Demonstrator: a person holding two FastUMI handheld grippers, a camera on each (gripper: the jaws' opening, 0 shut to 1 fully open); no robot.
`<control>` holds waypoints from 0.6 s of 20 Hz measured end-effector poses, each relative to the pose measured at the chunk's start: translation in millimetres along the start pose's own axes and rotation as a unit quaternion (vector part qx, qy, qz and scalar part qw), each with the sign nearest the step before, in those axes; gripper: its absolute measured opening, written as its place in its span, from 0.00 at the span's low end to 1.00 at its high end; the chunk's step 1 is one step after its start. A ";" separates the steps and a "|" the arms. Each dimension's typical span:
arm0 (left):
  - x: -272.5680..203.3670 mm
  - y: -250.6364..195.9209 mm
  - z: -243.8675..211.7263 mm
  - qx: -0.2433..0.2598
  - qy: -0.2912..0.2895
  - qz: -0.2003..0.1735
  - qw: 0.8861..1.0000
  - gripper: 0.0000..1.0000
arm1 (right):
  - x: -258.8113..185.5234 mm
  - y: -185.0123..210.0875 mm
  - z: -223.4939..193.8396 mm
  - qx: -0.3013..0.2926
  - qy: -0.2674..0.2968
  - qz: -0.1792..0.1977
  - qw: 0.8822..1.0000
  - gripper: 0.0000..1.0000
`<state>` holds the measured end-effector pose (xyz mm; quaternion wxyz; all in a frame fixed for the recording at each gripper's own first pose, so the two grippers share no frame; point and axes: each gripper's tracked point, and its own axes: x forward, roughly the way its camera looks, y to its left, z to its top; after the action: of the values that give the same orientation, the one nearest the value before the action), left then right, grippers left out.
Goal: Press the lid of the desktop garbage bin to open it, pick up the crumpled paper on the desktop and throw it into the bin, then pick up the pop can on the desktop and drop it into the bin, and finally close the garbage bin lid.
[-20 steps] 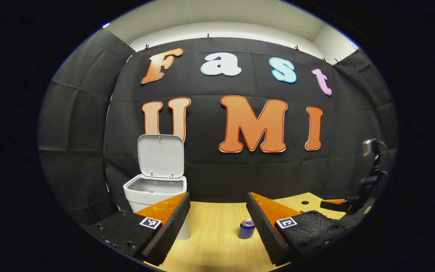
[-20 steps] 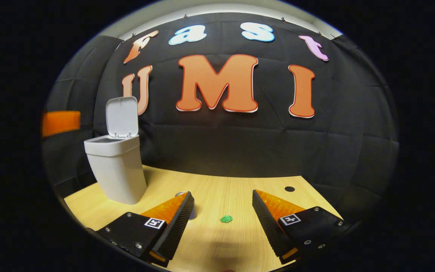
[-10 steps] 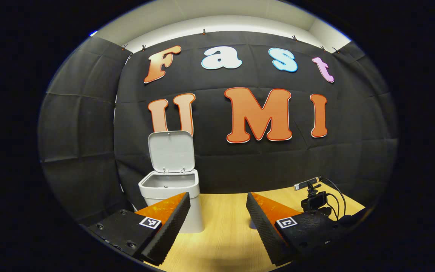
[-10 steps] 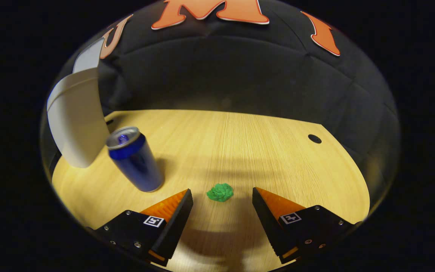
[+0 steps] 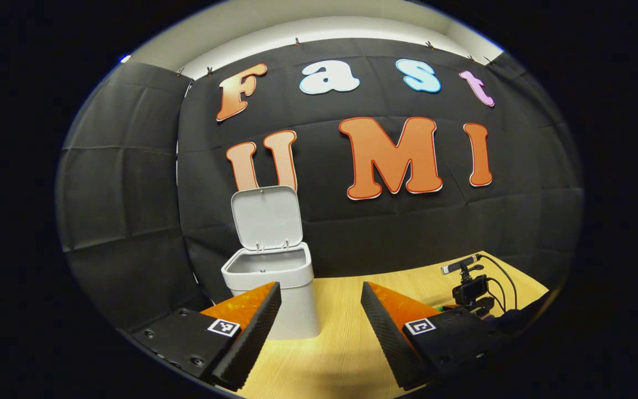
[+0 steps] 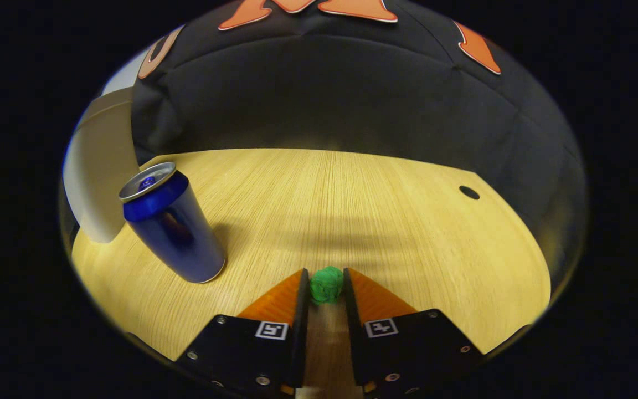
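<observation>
We can read no words, brands or numbers on the can [image 6: 172, 227] or the bin [image 5: 274, 277]. We see only small square black-and-white coded markers on each gripper's fingers [image 5: 224, 327] [image 6: 272, 330], and these carry no readable text.

The crumpled paper [image 6: 327, 284] is bright green. The pop can [image 6: 172, 227] is glossy deep blue with a silver top. The garbage bin [image 5: 274, 285] and its lid [image 5: 266, 217] are plain white (greyer inside). The surface [image 6: 352, 205] is pale yellow wood with fine straight grain, marked by one small black round hole [image 6: 469, 192]
</observation>
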<state>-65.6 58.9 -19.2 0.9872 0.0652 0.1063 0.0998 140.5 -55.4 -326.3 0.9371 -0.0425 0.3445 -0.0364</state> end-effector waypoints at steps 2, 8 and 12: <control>0.4 3.3 -3.6 -0.004 0.006 -0.007 1.000 0.88 | -9.9 -3.5 4.6 0.013 0.002 0.000 1.000 0.27; 6.5 23.4 -4.4 -0.032 -0.006 -0.024 0.999 0.88 | -106.6 4.4 129.5 0.064 -0.135 0.021 0.989 0.19; 9.9 55.7 -0.3 -0.077 -0.022 -0.024 0.997 0.88 | -179.8 77.6 250.3 0.038 -0.222 0.092 0.970 0.18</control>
<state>-66.3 115.1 -13.1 0.9935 -0.0112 0.0782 0.0821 169.3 52.9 -28.9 0.9903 0.0181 0.1290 0.0473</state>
